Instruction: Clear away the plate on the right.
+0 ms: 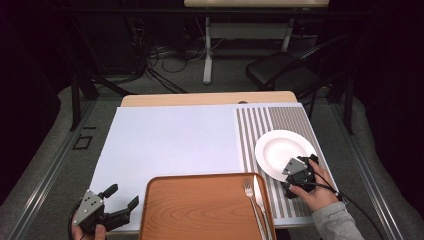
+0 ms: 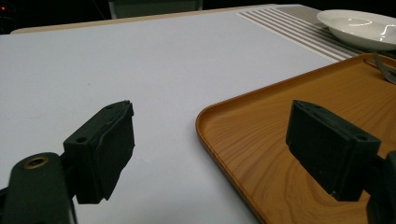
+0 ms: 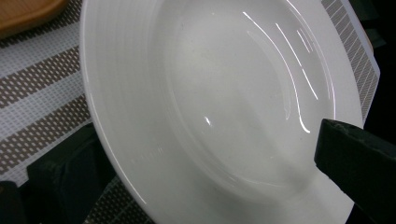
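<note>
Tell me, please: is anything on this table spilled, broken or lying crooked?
Nothing stands out. The white plate sits whole and clean on the striped mat, and the fork lies neatly along the wooden tray. No spill is visible.

Shiny plate, wooden tray, woven mat

The white plate is smooth and shiny like china. The brown tray looks like smooth wood with wavy lines. The striped mat looks like rough woven cloth. The fork is shiny metal. The black jaws look dull.

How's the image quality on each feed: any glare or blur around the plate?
High view: dim surroundings, plate bright but legible. Right gripper view: glare streaks across the plate, near tongs soft. Left gripper view: sharp on the tray, tongs dark.
</note>
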